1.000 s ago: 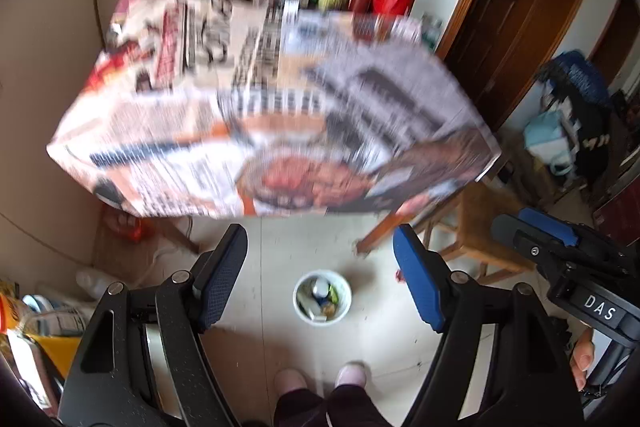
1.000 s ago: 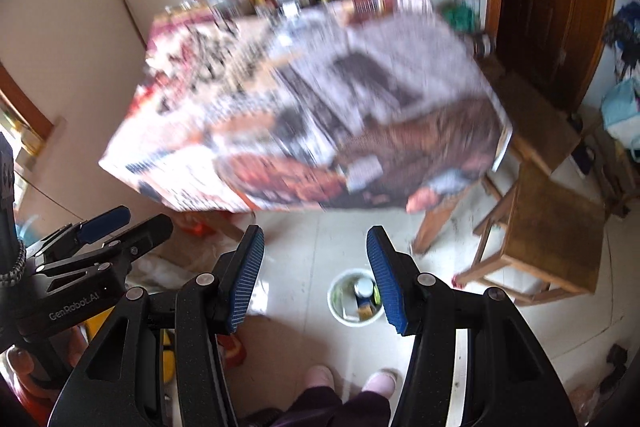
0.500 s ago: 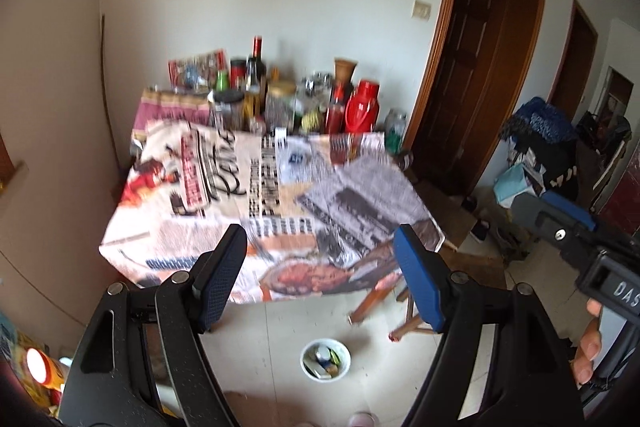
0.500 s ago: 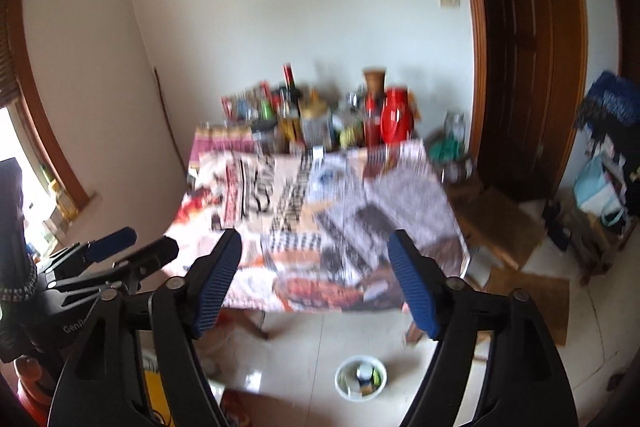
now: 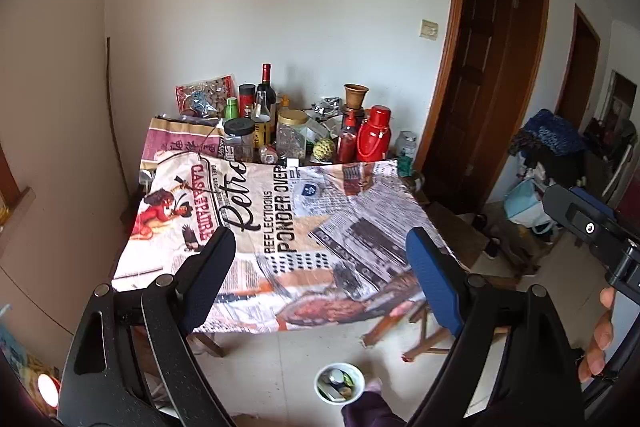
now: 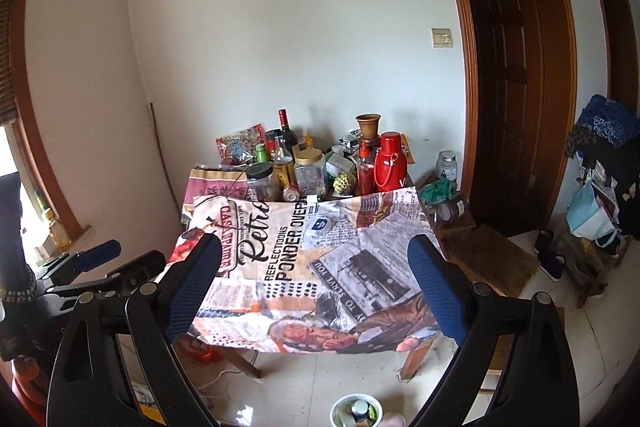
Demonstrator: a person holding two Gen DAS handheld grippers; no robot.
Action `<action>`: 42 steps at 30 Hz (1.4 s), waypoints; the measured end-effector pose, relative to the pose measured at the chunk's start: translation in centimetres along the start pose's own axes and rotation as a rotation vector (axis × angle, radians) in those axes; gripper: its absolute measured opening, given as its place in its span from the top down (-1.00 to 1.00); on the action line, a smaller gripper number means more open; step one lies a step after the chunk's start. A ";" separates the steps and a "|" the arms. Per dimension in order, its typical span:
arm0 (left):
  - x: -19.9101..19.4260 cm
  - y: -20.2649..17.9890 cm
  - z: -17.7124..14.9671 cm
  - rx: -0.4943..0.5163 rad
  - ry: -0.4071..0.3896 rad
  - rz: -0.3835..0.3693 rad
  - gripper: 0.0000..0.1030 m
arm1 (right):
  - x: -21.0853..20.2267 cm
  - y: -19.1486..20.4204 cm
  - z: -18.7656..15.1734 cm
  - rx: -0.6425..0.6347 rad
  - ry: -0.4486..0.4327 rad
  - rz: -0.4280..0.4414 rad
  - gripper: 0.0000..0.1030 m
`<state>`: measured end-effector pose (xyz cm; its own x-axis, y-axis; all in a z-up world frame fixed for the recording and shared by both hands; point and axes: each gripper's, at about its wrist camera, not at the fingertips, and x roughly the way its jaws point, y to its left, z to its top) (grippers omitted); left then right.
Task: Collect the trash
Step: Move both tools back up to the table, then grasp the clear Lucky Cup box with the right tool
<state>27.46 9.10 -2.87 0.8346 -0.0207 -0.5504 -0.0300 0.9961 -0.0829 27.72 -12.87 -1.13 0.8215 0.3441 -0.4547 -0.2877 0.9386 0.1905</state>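
Both hand-held grippers, left [image 5: 320,279] and right [image 6: 316,287], gape wide and empty above the floor bin [image 5: 339,383].

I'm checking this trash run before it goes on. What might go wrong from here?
Both grippers, left and right, are open and empty. The white trash bin sits on the floor by the person's foot, so a step could tip it. Reaching toward the back risks toppling the crowded bottles beside the red thermos.
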 end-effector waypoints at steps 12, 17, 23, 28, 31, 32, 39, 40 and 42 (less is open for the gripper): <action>11.3 -3.7 7.6 -0.023 -0.007 0.072 -0.69 | 9.5 -6.9 7.5 -0.030 0.034 0.042 -0.80; 16.1 -4.5 10.2 -0.067 0.004 0.112 -0.69 | 13.5 -9.1 9.7 -0.066 0.069 0.056 -0.80; 21.7 -2.9 11.3 -0.085 0.094 0.184 -0.69 | 20.1 -9.2 9.9 -0.087 0.172 0.079 -0.80; 26.0 1.2 11.8 -0.097 0.156 0.226 -0.69 | 26.8 -7.6 8.5 -0.059 0.294 0.120 -0.80; 29.2 4.2 12.2 -0.081 0.196 0.219 -0.69 | 31.4 -6.0 7.3 -0.048 0.349 0.103 -0.80; 30.2 5.1 12.5 -0.072 0.211 0.215 -0.69 | 33.0 -5.4 6.9 -0.042 0.367 0.094 -0.80; 38.3 12.1 13.4 -0.048 0.304 0.211 -0.69 | 46.4 -1.3 1.2 0.024 0.636 0.016 -0.80; 39.2 12.7 13.2 -0.049 0.317 0.218 -0.69 | 47.9 -0.9 0.3 0.022 0.665 0.018 -0.80; 41.1 14.1 12.5 -0.056 0.350 0.224 -0.69 | 50.1 -0.1 -0.9 0.016 0.701 0.019 -0.80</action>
<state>68.19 23.38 -16.29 0.5667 0.1583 -0.8086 -0.2276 0.9733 0.0310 68.49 4.30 -24.74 0.3042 0.3008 -0.9039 -0.2873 0.9336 0.2140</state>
